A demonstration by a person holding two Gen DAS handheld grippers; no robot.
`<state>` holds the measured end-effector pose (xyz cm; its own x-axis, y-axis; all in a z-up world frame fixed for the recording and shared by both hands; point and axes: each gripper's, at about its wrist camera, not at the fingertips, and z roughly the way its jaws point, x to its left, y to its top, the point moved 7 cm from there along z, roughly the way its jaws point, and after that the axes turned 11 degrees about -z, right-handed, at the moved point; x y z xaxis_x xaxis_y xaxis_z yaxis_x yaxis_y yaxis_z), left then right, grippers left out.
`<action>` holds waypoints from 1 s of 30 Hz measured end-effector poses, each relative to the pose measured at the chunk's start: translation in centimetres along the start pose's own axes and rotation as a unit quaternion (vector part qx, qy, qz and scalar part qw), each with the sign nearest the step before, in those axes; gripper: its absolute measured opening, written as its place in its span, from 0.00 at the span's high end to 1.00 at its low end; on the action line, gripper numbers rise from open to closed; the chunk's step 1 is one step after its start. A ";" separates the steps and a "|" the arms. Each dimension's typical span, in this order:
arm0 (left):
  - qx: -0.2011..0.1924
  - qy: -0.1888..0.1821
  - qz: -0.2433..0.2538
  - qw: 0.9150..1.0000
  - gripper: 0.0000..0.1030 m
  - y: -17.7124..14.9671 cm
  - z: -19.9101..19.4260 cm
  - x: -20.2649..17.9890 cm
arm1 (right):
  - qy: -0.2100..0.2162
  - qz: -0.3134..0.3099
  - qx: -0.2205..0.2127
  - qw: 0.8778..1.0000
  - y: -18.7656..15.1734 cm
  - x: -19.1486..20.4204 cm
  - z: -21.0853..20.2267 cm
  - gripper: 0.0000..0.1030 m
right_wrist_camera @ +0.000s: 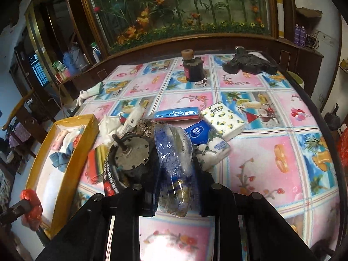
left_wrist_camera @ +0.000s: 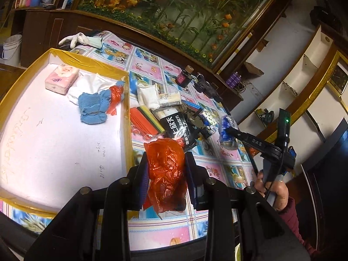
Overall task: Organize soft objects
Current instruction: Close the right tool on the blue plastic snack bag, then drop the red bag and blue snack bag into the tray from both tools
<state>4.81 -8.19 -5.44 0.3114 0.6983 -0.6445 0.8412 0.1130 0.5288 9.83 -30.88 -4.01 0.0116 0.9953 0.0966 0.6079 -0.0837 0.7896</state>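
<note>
My left gripper (left_wrist_camera: 166, 169) is shut on a crumpled red plastic bag (left_wrist_camera: 166, 174), held above the table just right of the gold-rimmed box (left_wrist_camera: 87, 57). The box holds a pink tissue pack (left_wrist_camera: 62, 78), a white cloth (left_wrist_camera: 91, 84), a blue knitted cloth (left_wrist_camera: 93, 107) and another red bag (left_wrist_camera: 115, 96). My right gripper (right_wrist_camera: 176, 169) is shut on a blue-and-clear plastic bag (right_wrist_camera: 174, 158) above the table's middle; it also shows in the left wrist view (left_wrist_camera: 226, 130). The red bag shows at the left edge of the right wrist view (right_wrist_camera: 31, 208).
On the flowered tablecloth (right_wrist_camera: 271, 152) lie tissue packs (right_wrist_camera: 224, 119), a blue pack (right_wrist_camera: 198, 133), a metal motor (right_wrist_camera: 130, 152), a black packet (left_wrist_camera: 178, 128), sponges (left_wrist_camera: 145, 121), a dark bottle (right_wrist_camera: 192, 67), a black object (right_wrist_camera: 248, 63) and a white glove (left_wrist_camera: 76, 39).
</note>
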 end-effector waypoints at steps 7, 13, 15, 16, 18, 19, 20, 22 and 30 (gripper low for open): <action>-0.032 0.019 -0.009 0.999 0.73 1.1 -2.6 1.6 | 0.051 0.016 -0.016 0.998 -1.1 1.0 -3.9 0.76; -0.059 0.063 -0.017 0.996 0.73 4.4 -4.5 5.2 | 0.123 0.020 -0.010 0.992 -0.7 3.8 -4.0 0.76; -0.062 0.078 -0.023 0.995 0.73 5.6 -4.5 6.7 | 0.144 0.015 -0.004 0.989 -0.4 5.5 -3.4 0.76; -0.061 0.085 -0.028 0.994 0.73 6.2 -4.4 7.5 | 0.154 0.010 0.000 0.988 -0.2 6.5 -3.1 0.76; -0.053 0.094 -0.042 0.993 0.73 7.2 -3.6 9.2 | 0.170 0.001 0.008 0.985 0.3 8.3 -2.2 0.76; -0.047 0.098 -0.051 0.993 0.73 7.6 -3.1 10.0 | 0.176 -0.004 0.013 0.984 0.6 9.3 -1.7 0.76; -0.041 0.101 -0.059 0.992 0.73 8.0 -2.5 10.8 | 0.185 -0.010 0.018 0.983 0.9 10.4 -1.1 0.76; -0.029 0.107 -0.071 0.991 0.73 8.8 -1.3 12.1 | 0.202 -0.019 0.031 0.979 1.3 12.5 0.0 0.76; -0.026 0.145 -0.090 0.985 0.72 12.1 1.7 15.1 | 0.242 -0.070 0.082 0.964 2.5 20.6 5.1 0.76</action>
<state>20.46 2.52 -9.67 0.0136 0.8355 -0.5494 0.8446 0.2845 0.4536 15.66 -10.34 -3.10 -0.4268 0.8536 0.2987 0.6943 0.0976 0.7130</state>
